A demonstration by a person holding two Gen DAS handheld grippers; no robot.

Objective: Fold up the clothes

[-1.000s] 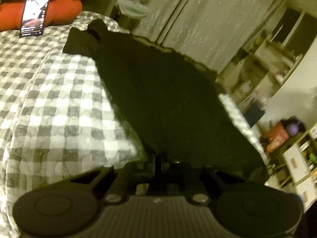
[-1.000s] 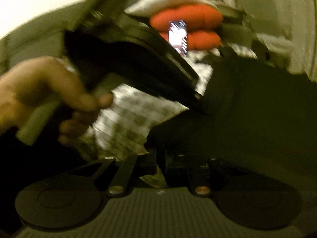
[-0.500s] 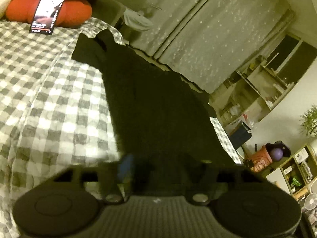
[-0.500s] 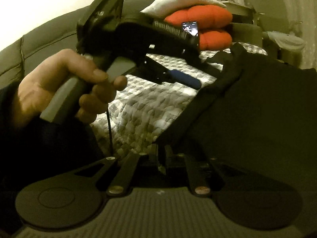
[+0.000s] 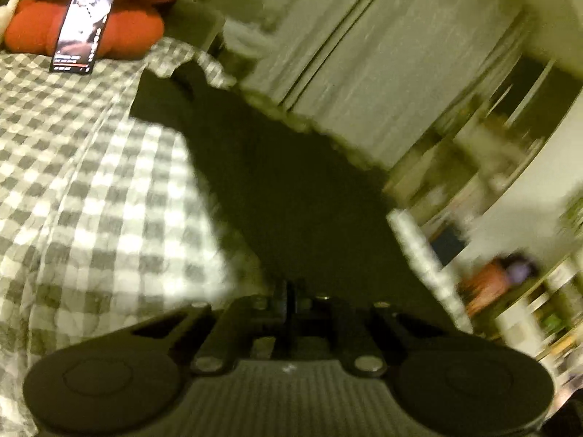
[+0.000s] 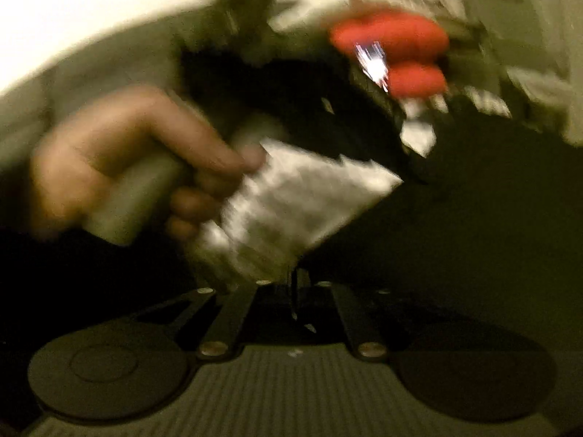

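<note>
Left wrist view, blurred: we see the left gripper (image 5: 291,293) at bottom centre, jaws closed together on the near edge of the black garment (image 5: 277,182), which stretches toward upper left across the checked cover (image 5: 91,189). A phone (image 5: 82,25) leans on orange cushions (image 5: 109,7), upper left.

Right wrist view, heavily blurred: the right gripper (image 6: 296,291) is clamped on the garment's edge, lower centre. A hand (image 6: 120,160) at left holds the other tool.
</note>
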